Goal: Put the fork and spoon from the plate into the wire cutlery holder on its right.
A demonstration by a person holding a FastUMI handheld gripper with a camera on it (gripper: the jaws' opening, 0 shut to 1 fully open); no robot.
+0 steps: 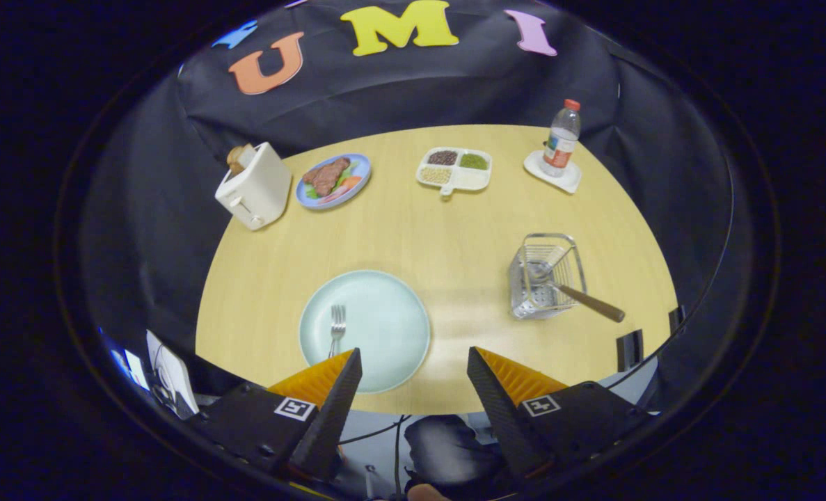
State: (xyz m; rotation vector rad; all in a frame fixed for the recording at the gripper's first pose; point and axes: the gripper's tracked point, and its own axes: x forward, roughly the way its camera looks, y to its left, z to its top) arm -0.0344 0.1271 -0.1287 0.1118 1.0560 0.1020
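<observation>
Wire cutlery holder (547, 277) holds spoon (574, 292); fork (337, 327) on plate (385, 313); gripper (413, 365) fingers apart

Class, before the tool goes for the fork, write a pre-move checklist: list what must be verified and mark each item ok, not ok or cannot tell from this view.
1. Tool open and holding nothing: ok, fingers spread wide apart.
2. Fork reachable on the pale green plate: ok, it lies just ahead of the left finger, handle end hidden behind it.
3. Spoon already in the wire cutlery holder: ok, bowl inside, handle sticking out over the rim.
4. Holder upright on the table: ok.
5. Room left in the holder for the fork: cannot tell.
6. Path from plate to holder free: ok, bare tabletop between them.
</observation>
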